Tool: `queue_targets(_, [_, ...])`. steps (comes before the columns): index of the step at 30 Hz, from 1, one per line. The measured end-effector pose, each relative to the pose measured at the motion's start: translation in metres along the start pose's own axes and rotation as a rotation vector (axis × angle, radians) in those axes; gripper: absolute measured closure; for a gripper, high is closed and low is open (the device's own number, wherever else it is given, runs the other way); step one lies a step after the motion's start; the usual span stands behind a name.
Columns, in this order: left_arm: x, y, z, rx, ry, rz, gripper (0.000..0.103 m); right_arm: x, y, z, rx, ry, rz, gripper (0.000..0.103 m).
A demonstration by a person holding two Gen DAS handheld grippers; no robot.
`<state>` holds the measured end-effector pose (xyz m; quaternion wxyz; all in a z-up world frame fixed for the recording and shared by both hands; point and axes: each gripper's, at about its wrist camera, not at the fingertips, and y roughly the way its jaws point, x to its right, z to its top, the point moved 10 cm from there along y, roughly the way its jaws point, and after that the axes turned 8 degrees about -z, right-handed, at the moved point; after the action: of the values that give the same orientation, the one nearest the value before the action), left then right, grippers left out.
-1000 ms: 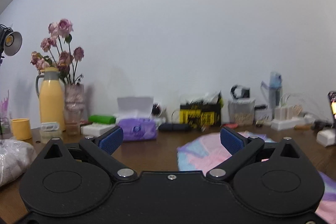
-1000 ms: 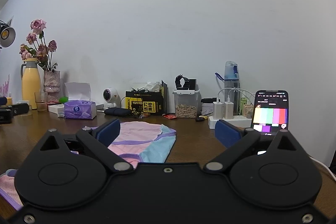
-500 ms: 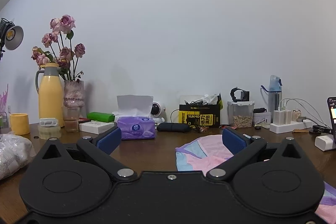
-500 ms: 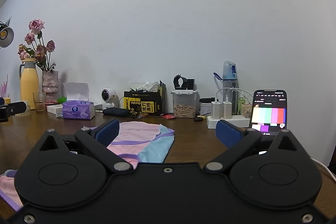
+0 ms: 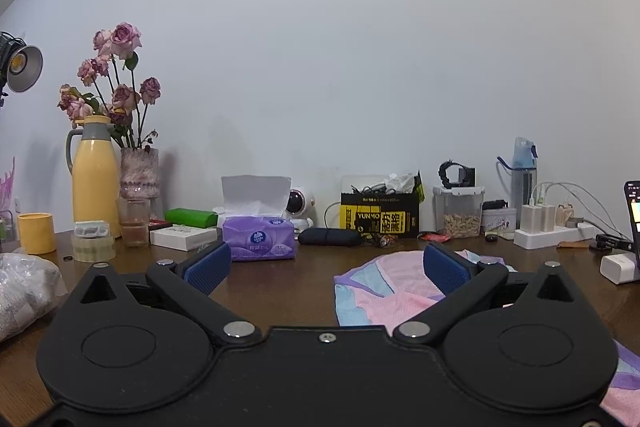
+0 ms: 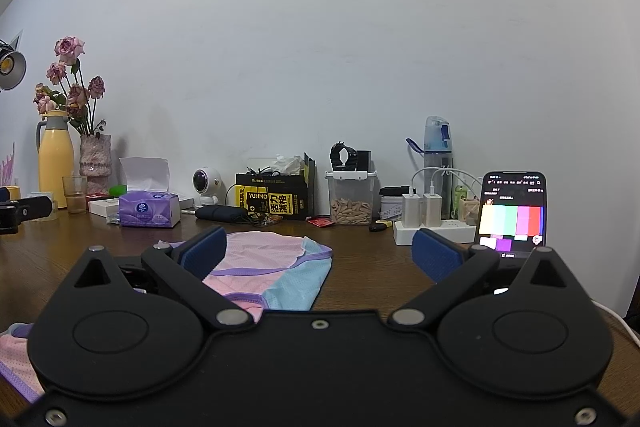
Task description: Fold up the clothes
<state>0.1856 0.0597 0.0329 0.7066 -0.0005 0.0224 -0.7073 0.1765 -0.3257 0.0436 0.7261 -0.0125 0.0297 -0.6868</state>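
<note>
Two claws in view, each with two blue ribbed pads: left claw [image 5: 326,267] spread wide and holding nothing, right claw [image 6: 320,253] likewise released and empty. One pink, light-blue and purple mesh garment [image 6: 272,267] lying flat on the brown wooden desk [image 6: 60,251], below and ahead of both claws, its near part cut off by the black claw bodies. One purple tissue pack [image 5: 259,243], one yellow thermos jug [image 5: 95,183], one vase of dried pink roses [image 5: 139,171], one black-and-yellow box [image 5: 380,219], one clear tub of seeds [image 6: 351,201], one upright phone with coloured bars [image 6: 511,213], all ranged along the back edge. Small items beside the white power strip [image 6: 436,231] too tiny to identify. Plain pale wall [image 6: 320,27] behind.
</note>
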Motion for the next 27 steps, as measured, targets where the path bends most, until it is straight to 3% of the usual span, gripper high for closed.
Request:
queue_targets(5, [0.000,0.002,-0.001,-0.006,-0.007,0.002,0.000,-0.003,-0.001,-0.001,-0.006,0.005,-0.006,0.001])
queue_targets(9, [-0.003,0.013,-0.010,-0.095,-0.034,-0.024,0.000,-0.007,0.002,-0.003,-0.031,-0.007,-0.004,0.001])
queue_targets(11, [-0.003,0.021,-0.019,-0.193,-0.033,-0.045,0.000,-0.010,0.012,-0.009,-0.098,-0.019,0.012,0.001])
queue_targets(13, [0.004,0.024,-0.031,-0.342,-0.014,-0.087,0.000,-0.014,0.020,-0.016,-0.168,-0.036,0.031,0.001])
queue_targets(17, [0.016,0.011,-0.043,-0.495,-0.013,-0.167,0.000,-0.024,0.023,-0.023,-0.245,-0.046,0.094,0.001])
queue_targets(21, [0.023,0.004,-0.071,-0.660,-0.003,-0.189,0.004,-0.035,0.026,-0.024,-0.298,-0.048,0.162,0.001])
queue_targets(23, [0.028,0.002,-0.077,-0.659,0.068,-0.176,0.010,-0.041,0.032,-0.022,-0.309,-0.054,0.182,0.001])
queue_targets(27, [0.031,0.002,-0.079,-0.633,0.200,-0.154,0.012,-0.045,0.045,-0.022,-0.336,-0.082,0.168,0.001])
